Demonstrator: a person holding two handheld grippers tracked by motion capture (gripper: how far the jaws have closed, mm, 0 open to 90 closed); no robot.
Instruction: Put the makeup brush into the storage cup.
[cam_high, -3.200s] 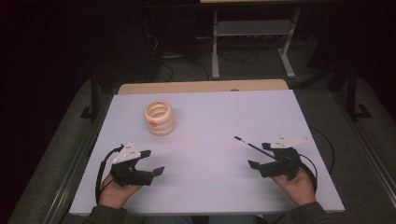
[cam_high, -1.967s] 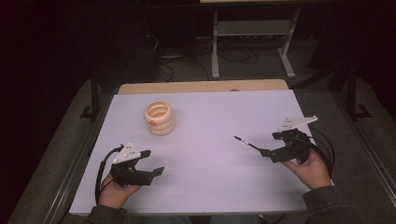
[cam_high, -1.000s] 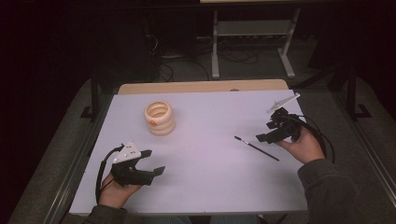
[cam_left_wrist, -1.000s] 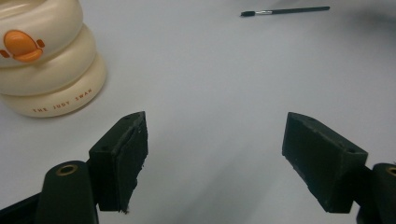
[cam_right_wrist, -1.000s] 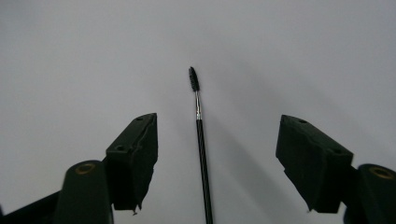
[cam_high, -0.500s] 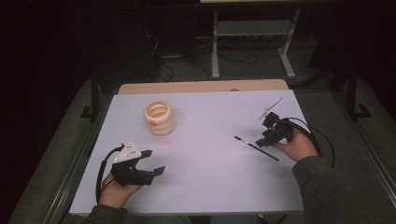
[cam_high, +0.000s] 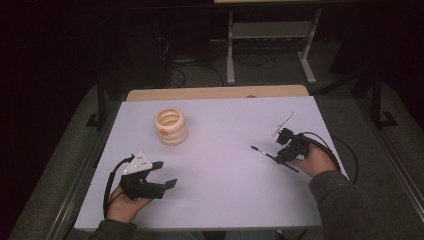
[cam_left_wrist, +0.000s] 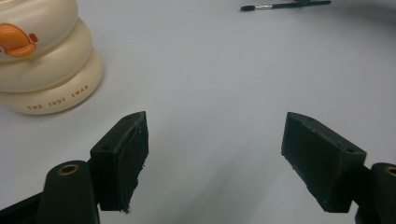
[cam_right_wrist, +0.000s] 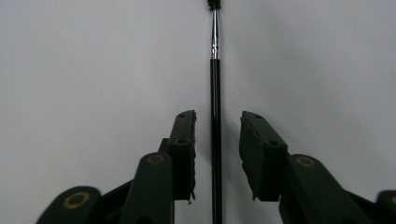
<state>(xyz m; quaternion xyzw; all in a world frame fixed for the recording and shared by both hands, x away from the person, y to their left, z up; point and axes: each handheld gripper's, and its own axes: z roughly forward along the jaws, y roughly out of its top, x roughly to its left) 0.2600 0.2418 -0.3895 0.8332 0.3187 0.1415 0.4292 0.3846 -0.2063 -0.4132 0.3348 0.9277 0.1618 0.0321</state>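
Your right gripper (cam_right_wrist: 217, 126) has its jaws parted a little, one on each side of the thin black brush (cam_right_wrist: 215, 116). In the right gripper view a small gap shows on both sides of the handle, so the jaws straddle it without yet pressing on it. The brush lies flat on the white table (cam_right_wrist: 74, 60), its metal ferrule and dark bristle tip pointing away from the jaws. In the high view the brush (cam_high: 265, 153) lies on the right half of the table (cam_high: 225, 200), tip toward the middle, with your right gripper (cam_high: 281, 154) lowered over its handle end and your right hand (cam_high: 312, 161) behind it.

Your left gripper (cam_left_wrist: 215, 140) has its jaws spread wide with nothing between them, just bare table beneath. In the high view it (cam_high: 167, 175) rests in your left hand (cam_high: 125, 205) near the front left corner, jaws pointing toward the table's middle.

The cream ringed holder (cam_high: 170, 126), shaped like stacked rings with an orange mark on its side, stands upright on the left half toward the far edge, well apart from the brush. Its open top shows only a pale interior; you cannot tell whether anything sits inside. In the left gripper view the holder (cam_left_wrist: 44, 60) stands ahead of the jaws to the left, and the brush (cam_left_wrist: 285, 5) lies far off.
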